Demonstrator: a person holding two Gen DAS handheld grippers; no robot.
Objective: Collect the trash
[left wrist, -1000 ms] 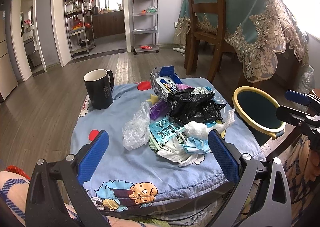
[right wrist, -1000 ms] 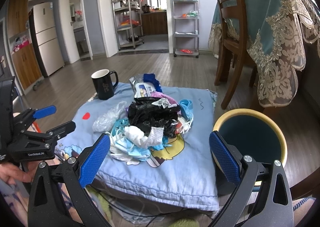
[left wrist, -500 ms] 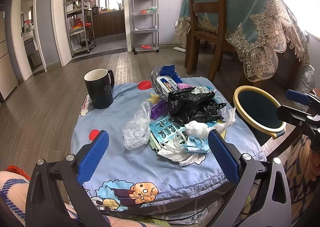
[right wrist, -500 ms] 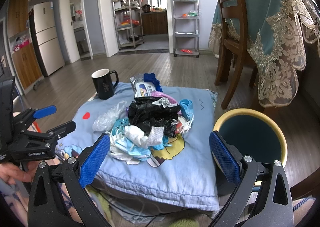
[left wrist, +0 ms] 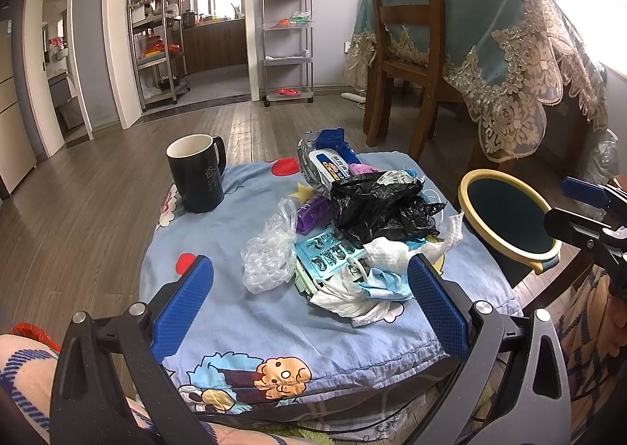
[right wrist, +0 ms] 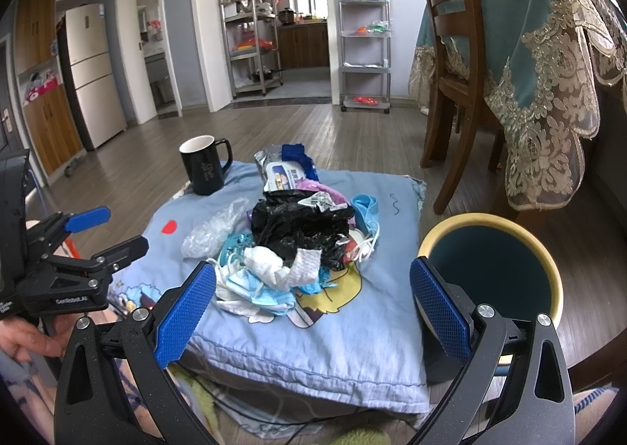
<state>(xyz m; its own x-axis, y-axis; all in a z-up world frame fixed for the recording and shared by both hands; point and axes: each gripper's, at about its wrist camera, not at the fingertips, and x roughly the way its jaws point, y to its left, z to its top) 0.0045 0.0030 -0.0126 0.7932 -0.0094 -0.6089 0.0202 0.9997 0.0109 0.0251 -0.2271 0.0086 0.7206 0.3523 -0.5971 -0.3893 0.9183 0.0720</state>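
A heap of trash lies on a blue cartoon-print cushion (left wrist: 219, 249) (right wrist: 345, 331): a crumpled black plastic bag (left wrist: 380, 206) (right wrist: 298, 225), a clear plastic bag (left wrist: 270, 249) (right wrist: 213, 227), white tissue (left wrist: 392, 249) (right wrist: 290, 266), blue face masks (left wrist: 386, 284) (right wrist: 262, 294) and a wet-wipe pack (left wrist: 329, 167) (right wrist: 284, 174). A yellow-rimmed dark bin (left wrist: 509, 216) (right wrist: 490, 276) stands on the floor right of the cushion. My left gripper (left wrist: 309, 306) hangs open before the heap's near edge. My right gripper (right wrist: 313, 312) is open too, nearer the bin. Neither holds anything.
A black mug (left wrist: 198, 174) (right wrist: 205, 167) stands upright at the cushion's far left corner. A wooden chair (left wrist: 407, 41) (right wrist: 458, 65) and a table under a teal lace cloth (left wrist: 521, 41) (right wrist: 556, 53) stand behind the bin. Wood floor (left wrist: 78, 186) stretches left toward metal shelves (left wrist: 156, 41).
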